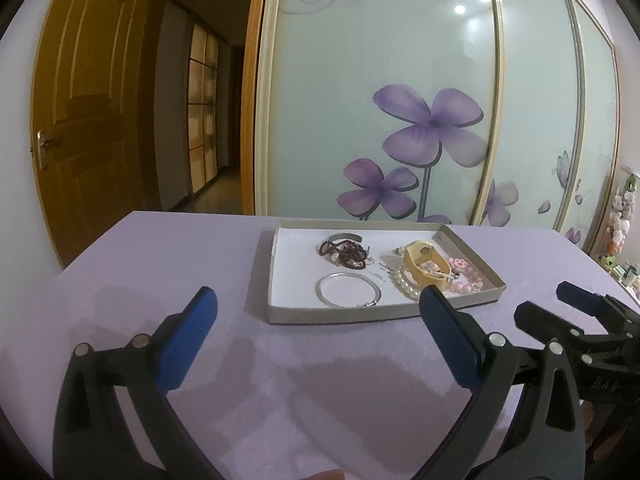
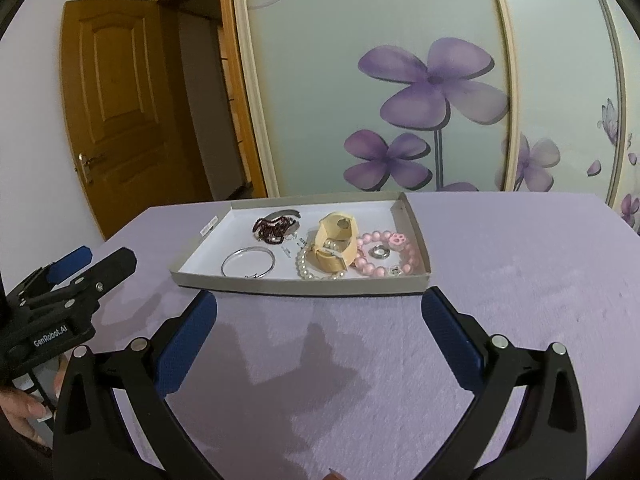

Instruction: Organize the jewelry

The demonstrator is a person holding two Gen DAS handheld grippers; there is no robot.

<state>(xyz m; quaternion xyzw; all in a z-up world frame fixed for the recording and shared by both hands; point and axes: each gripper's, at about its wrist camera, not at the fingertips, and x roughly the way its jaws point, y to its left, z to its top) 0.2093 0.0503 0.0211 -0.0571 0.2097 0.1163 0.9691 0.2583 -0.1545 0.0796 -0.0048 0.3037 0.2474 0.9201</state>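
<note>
Hovering wide open and empty, left hand-held gripper [image 1: 316, 312], right hand-held gripper [image 2: 318, 312], near jewelry-filled tray [image 2: 296, 285].

The right finger of the left gripper [image 1: 318, 304] covers the near right corner of the tray [image 1: 276, 280] and part of the pearl bracelet [image 1: 404, 280]. Small silver pieces [image 1: 378, 270] at the tray's middle are too tiny to identify. A hand [image 2: 24, 412] is cut off at the right wrist view's left edge.
</note>
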